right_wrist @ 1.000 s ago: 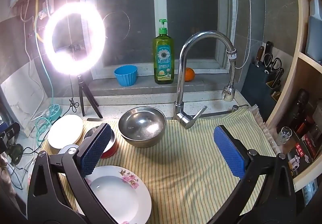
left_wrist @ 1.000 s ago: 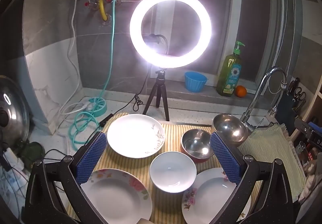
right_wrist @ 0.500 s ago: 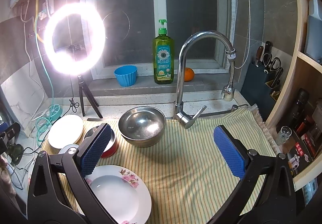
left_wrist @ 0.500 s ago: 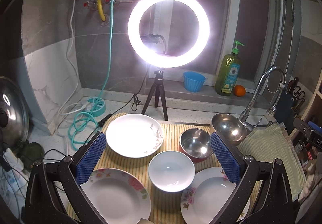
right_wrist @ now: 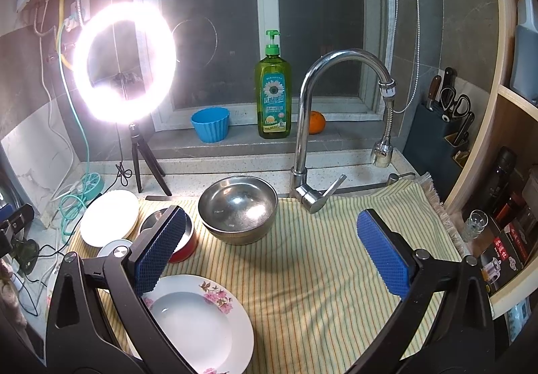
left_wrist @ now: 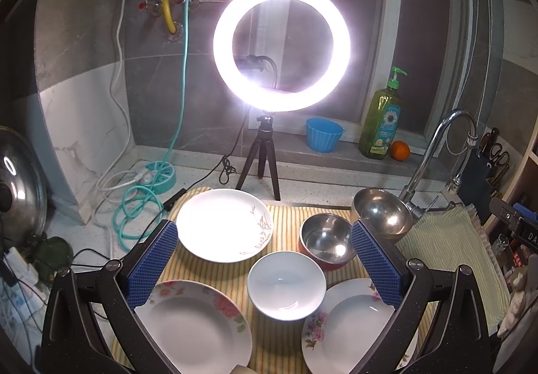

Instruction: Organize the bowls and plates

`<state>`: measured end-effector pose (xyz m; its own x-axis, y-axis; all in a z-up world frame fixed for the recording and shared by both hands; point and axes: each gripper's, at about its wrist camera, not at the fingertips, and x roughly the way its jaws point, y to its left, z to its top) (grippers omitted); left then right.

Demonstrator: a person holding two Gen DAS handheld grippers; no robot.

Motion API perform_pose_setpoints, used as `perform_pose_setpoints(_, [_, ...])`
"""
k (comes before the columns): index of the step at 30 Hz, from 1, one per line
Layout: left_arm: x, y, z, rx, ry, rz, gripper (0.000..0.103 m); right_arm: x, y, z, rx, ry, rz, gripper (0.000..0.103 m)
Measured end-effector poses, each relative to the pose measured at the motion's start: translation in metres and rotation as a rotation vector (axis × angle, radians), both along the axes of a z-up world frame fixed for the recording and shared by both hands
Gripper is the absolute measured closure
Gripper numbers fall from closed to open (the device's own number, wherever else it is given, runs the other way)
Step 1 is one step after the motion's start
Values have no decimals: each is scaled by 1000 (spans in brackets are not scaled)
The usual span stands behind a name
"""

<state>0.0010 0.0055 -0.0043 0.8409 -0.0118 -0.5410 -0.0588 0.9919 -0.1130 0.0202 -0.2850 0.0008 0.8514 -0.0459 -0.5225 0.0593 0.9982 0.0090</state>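
On a striped yellow cloth (left_wrist: 289, 219) lie a white plate with a branch pattern (left_wrist: 223, 224), two flowered plates (left_wrist: 191, 327) (left_wrist: 353, 327), a white bowl (left_wrist: 285, 285), a red-sided steel bowl (left_wrist: 326, 239) and a large steel bowl (left_wrist: 381, 214). My left gripper (left_wrist: 264, 264) hovers open above the white bowl, holding nothing. The right gripper (right_wrist: 272, 253) stands open over bare cloth (right_wrist: 319, 273), empty. In the right wrist view the large steel bowl (right_wrist: 238, 209) is ahead, a flowered plate (right_wrist: 198, 323) is at the lower left, and the red-sided bowl (right_wrist: 185, 242) is partly hidden by a finger.
A lit ring light on a tripod (left_wrist: 280, 47) stands behind the plates. A tap (right_wrist: 336, 111) rises behind the large steel bowl. A blue cup (right_wrist: 210, 123), soap bottle (right_wrist: 273, 95) and orange (right_wrist: 316, 121) sit on the sill. Cables (left_wrist: 134, 202) lie left; shelves (right_wrist: 504, 172) stand right.
The left wrist view has shifted slightly, so the dishes sit a touch further left in it. The right gripper has not visibly moved, and both stay open.
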Motion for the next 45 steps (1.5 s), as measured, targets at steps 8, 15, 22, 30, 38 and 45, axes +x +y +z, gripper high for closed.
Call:
perform_pose_setpoints(8, [1,-1,-1,0,1,-2,1,0,-1,-1,1,1,1,0])
perform_pose_setpoints(15, [2,-1,-2,3,2,-4,1,0,-1,-2,2,1,0,0])
perform_pose_setpoints(22, [2,-1,-2,2,2,-4,1,1,0,-2,1,3,1,0])
perform_pose_setpoints(30, [5,-4,-2,3,6,-6,1,1,0,-4,-1,4,0,0])
perform_pose_setpoints(38, [7,-7,-3,4,8,-11,1,1,-4,-9,2,8,1,0])
perform_pose_setpoints(45, [7,-9,-8,8,23,-18,1,3,-7,-14,7,21,6,0])
